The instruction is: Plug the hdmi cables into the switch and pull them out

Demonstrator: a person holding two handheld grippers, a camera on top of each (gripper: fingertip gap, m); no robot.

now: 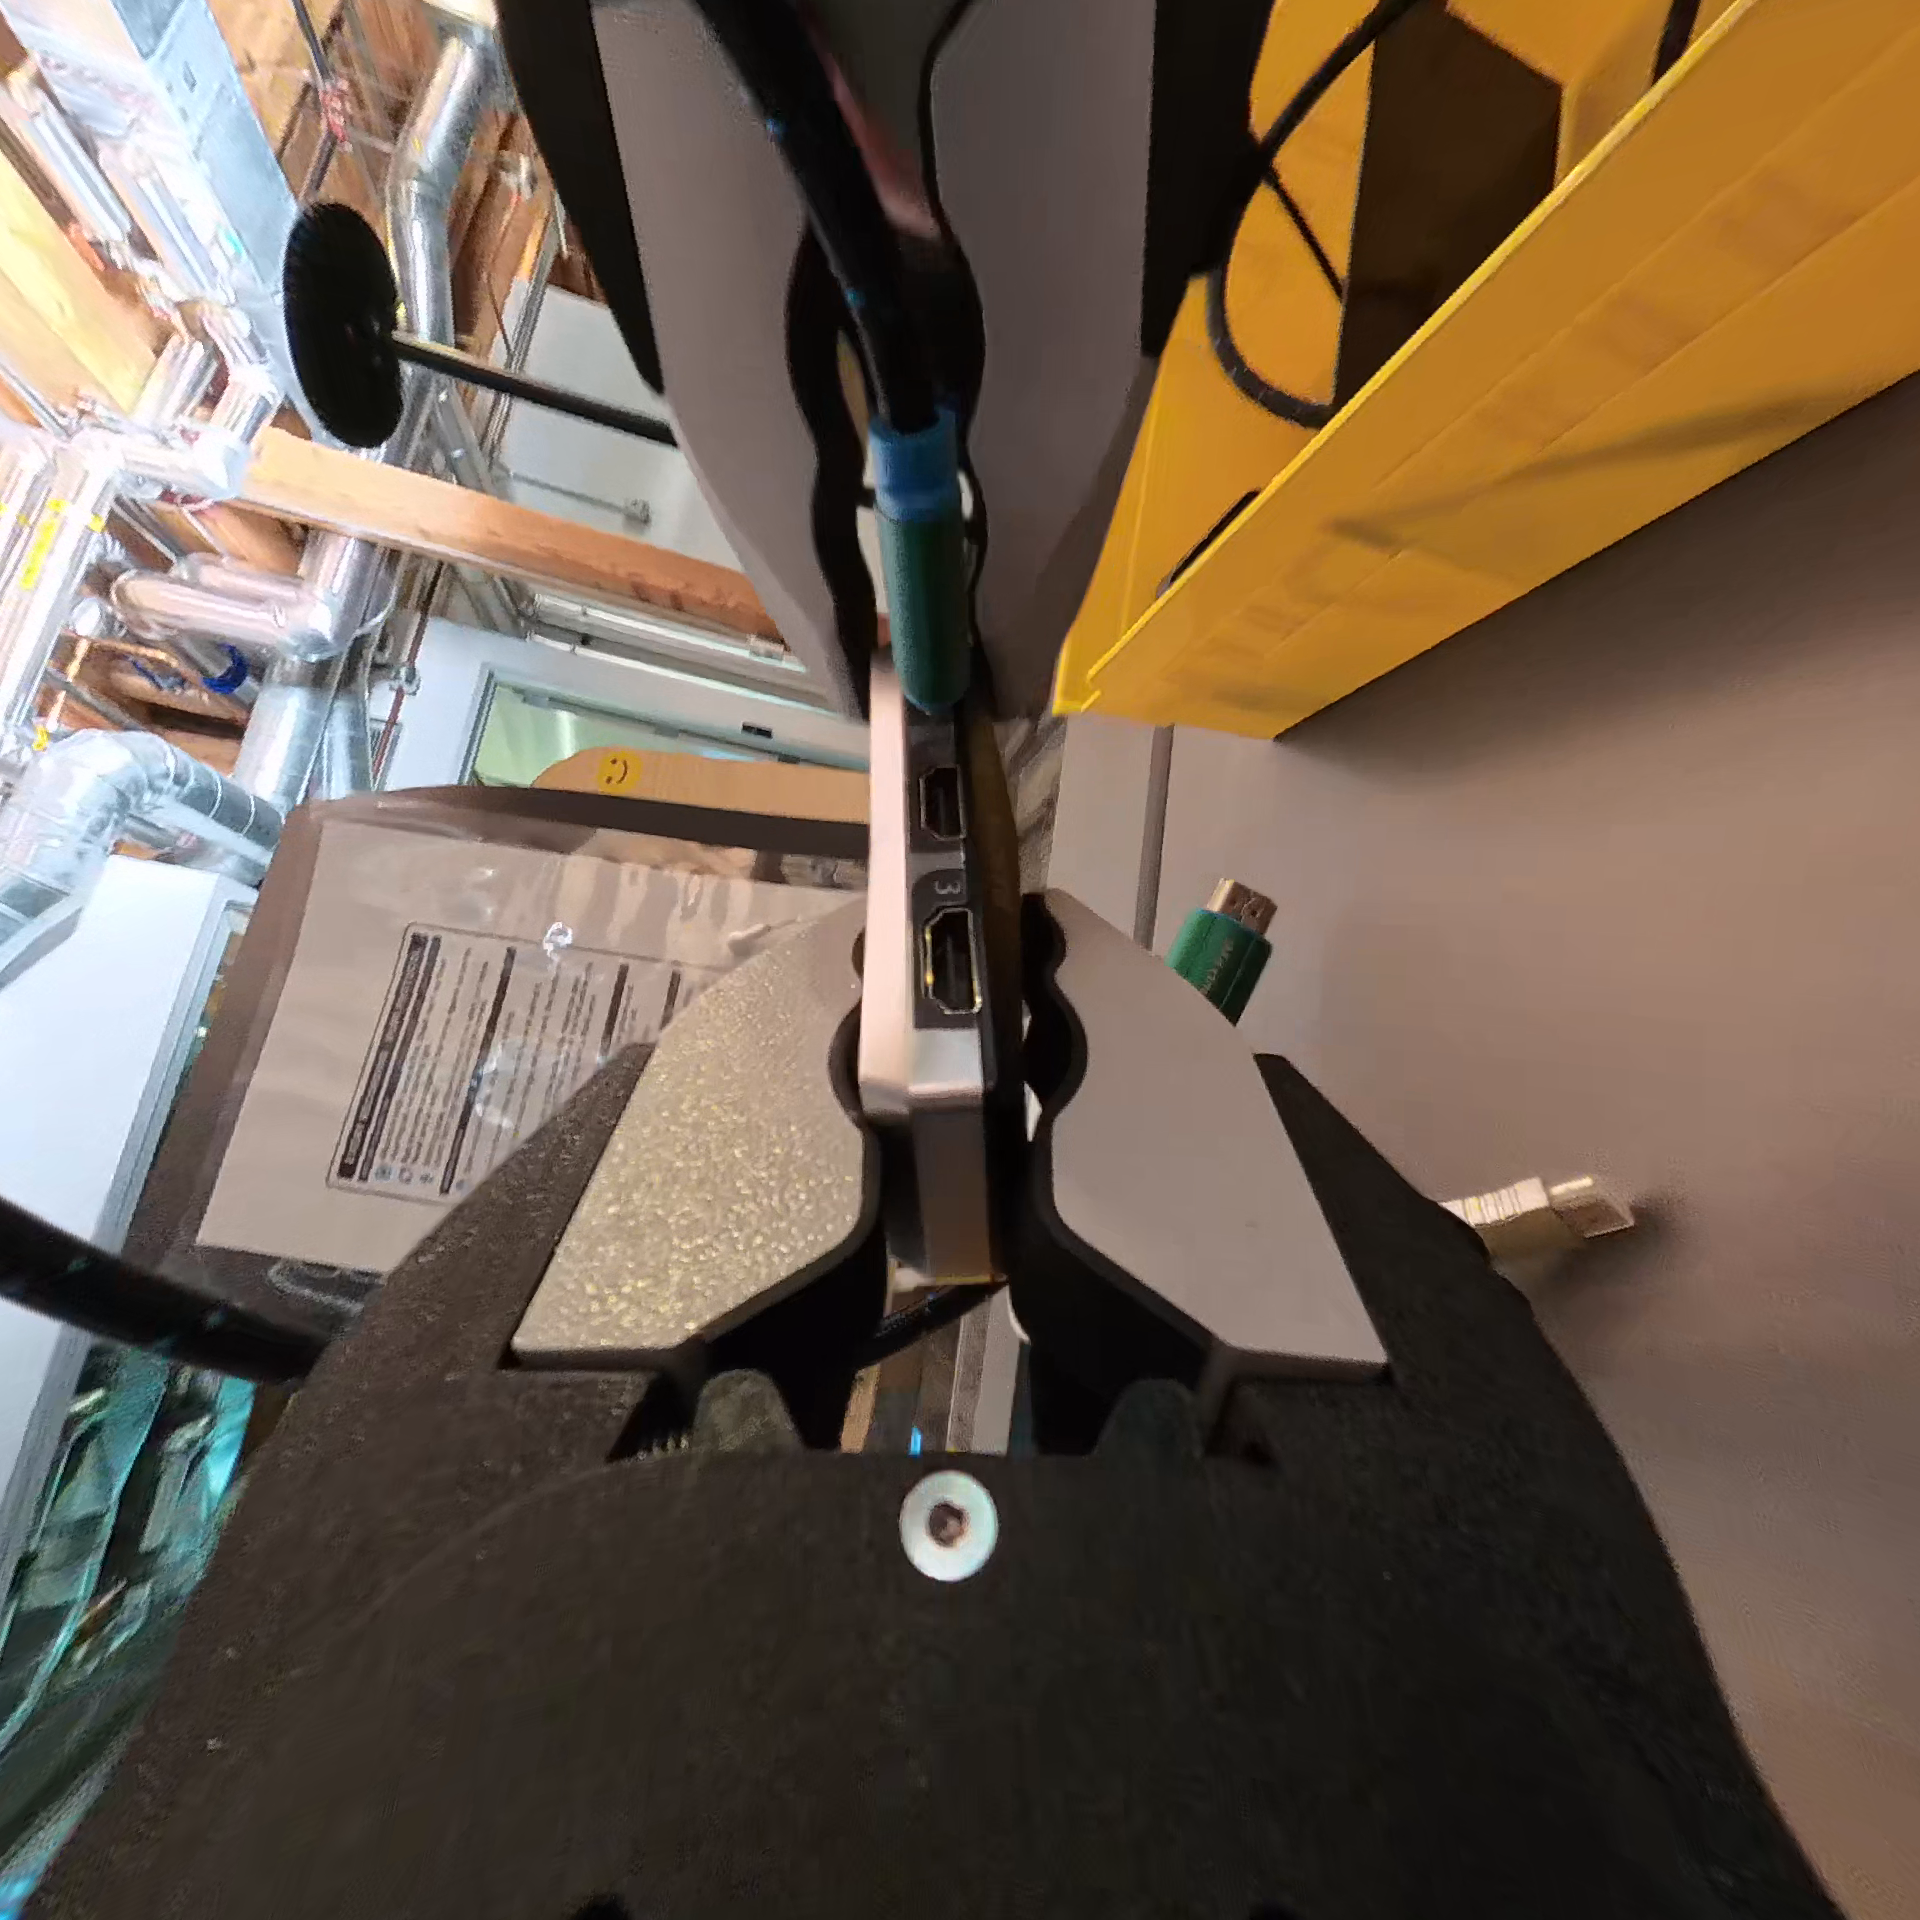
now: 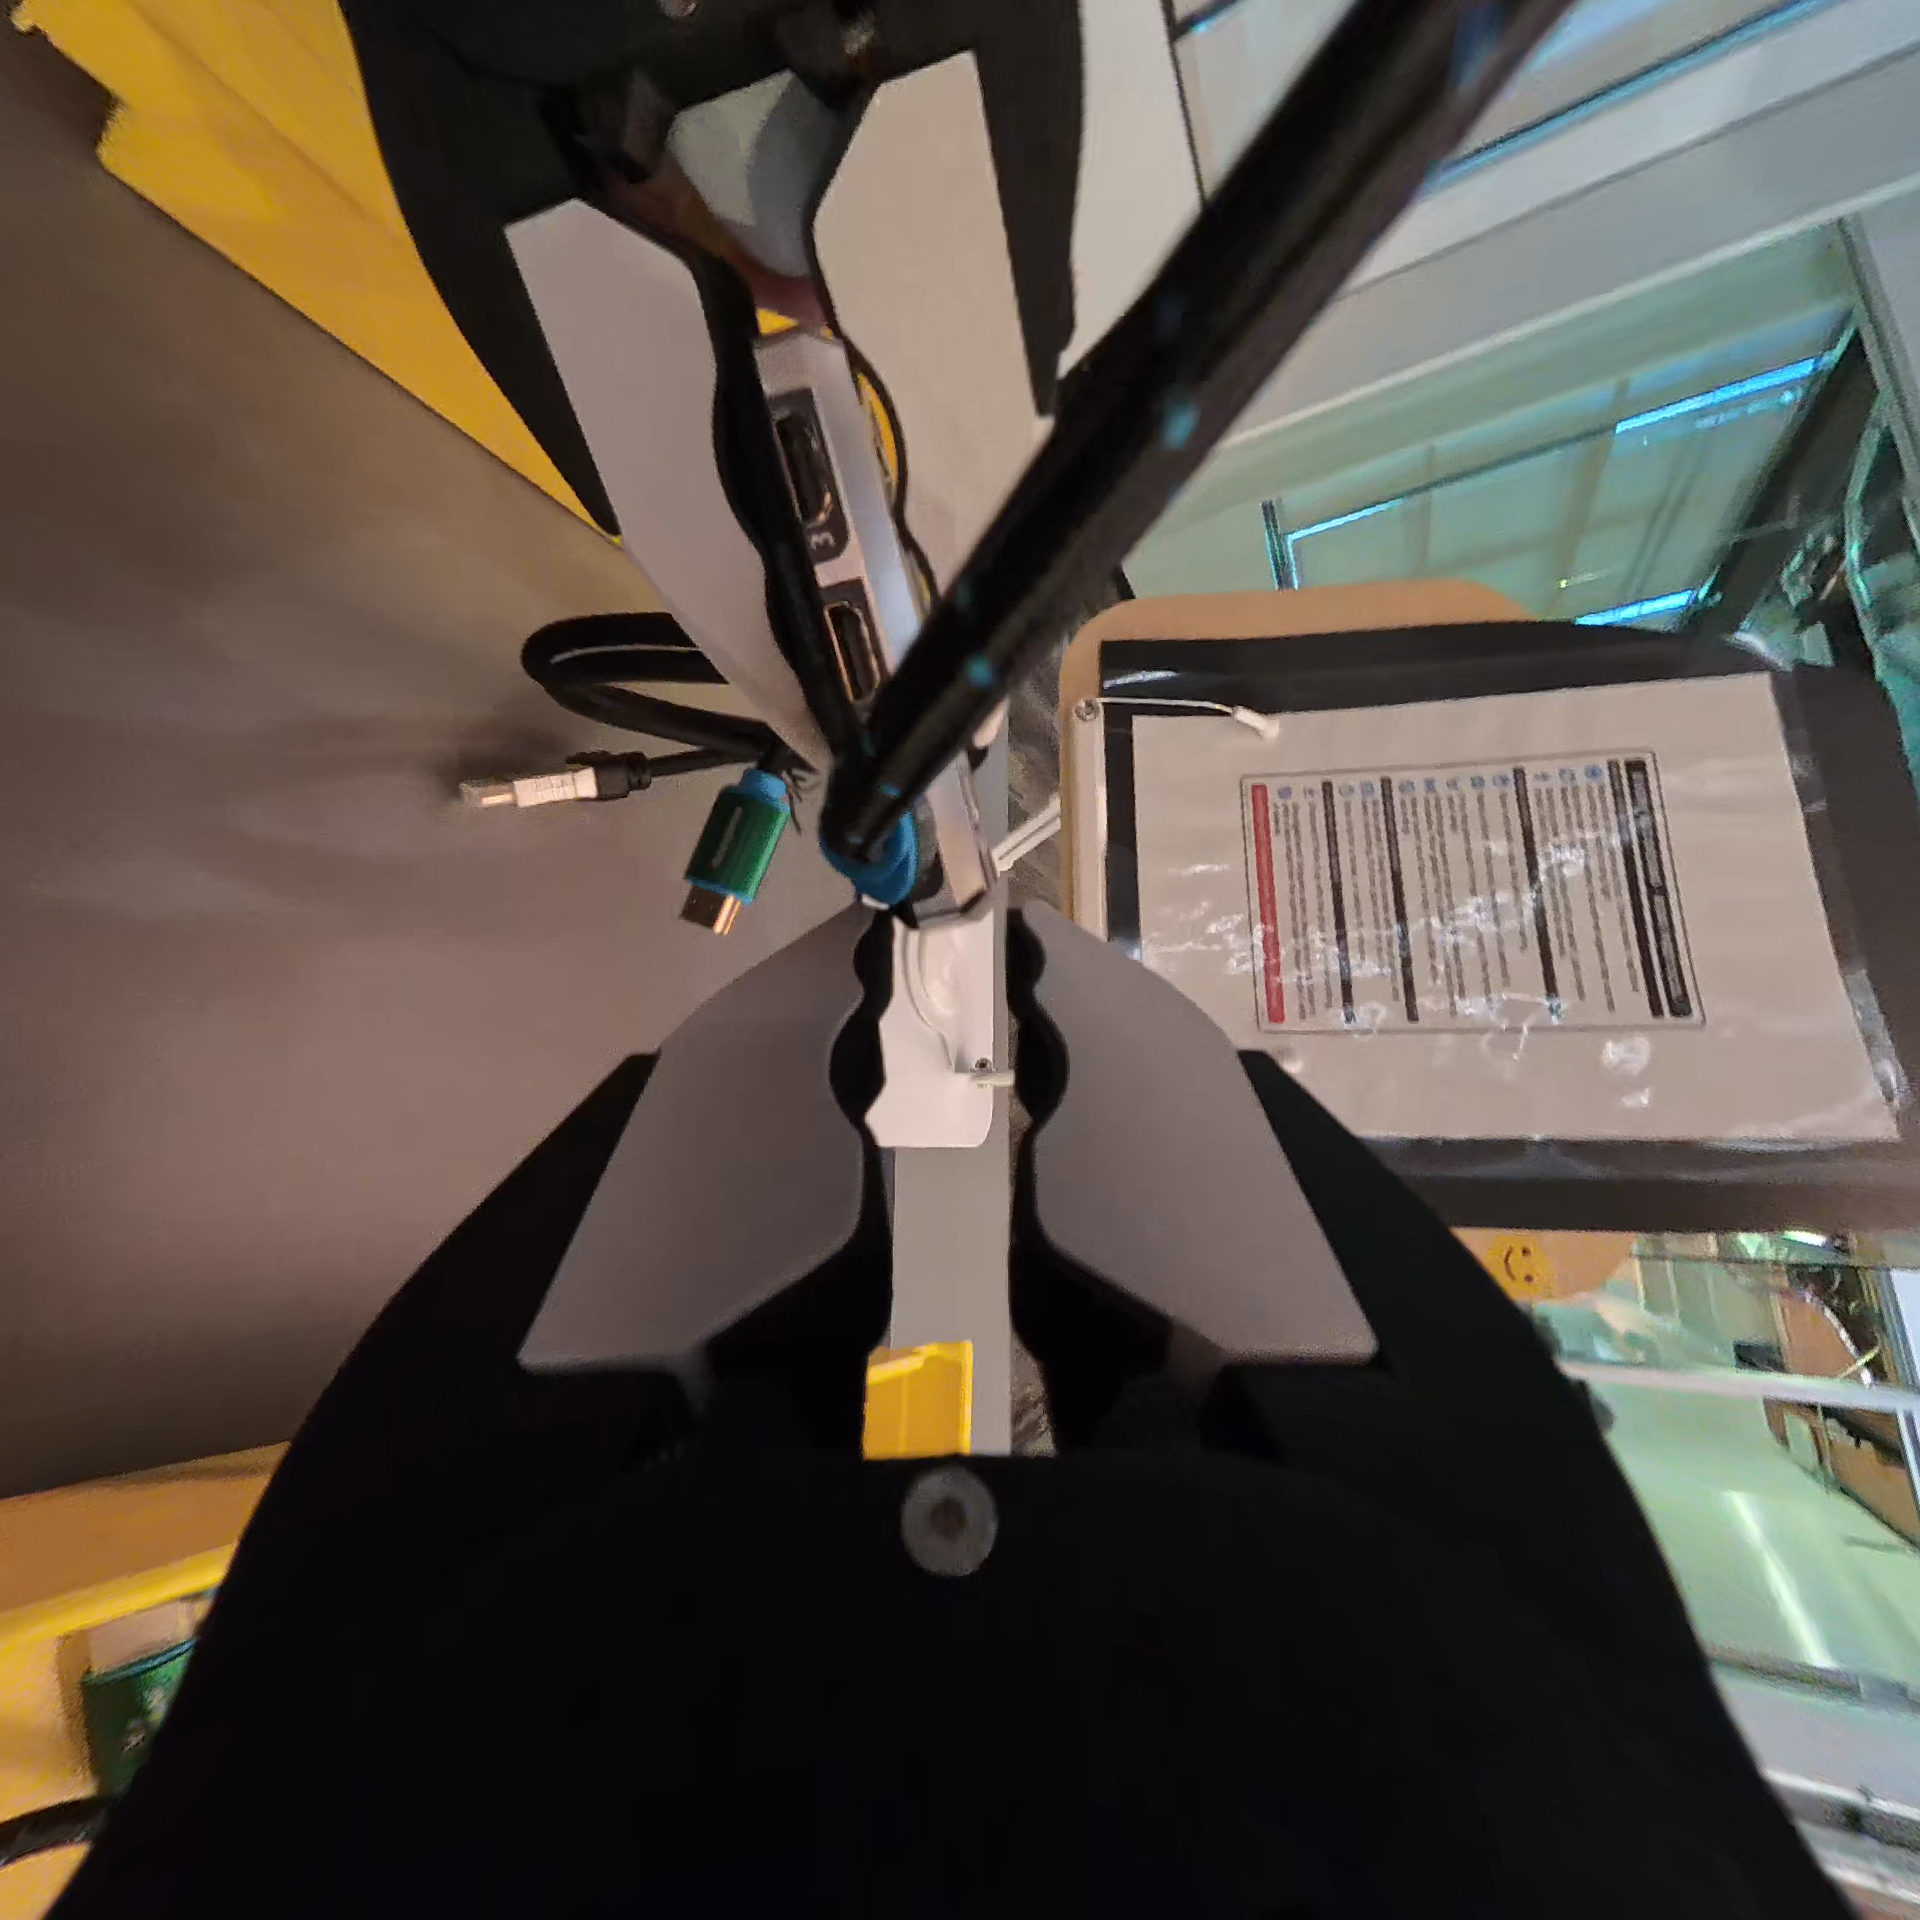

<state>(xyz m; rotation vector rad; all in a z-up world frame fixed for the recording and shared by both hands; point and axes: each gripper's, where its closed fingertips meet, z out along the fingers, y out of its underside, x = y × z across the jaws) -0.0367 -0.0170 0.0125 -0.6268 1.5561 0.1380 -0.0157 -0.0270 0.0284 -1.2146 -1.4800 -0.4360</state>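
Left hand-held gripper (image 1: 940,1091): clamped on switch (image 1: 925,1081).
Right hand-held gripper (image 2: 940,1023): released, behind switch's plugged green connector (image 1: 920,613).
Risk: yanking off-axis strains port.

1. Switch (image 1: 925,1049): slim silver box with black port face, held edge-on above the grey table; two ports empty.
2. Plugged HDMI cable (image 1: 920,592): green connector with blue collar, seated in the far end port.
3. Loose HDMI cable (image 2: 732,847): same green connector, lying unplugged on the table.
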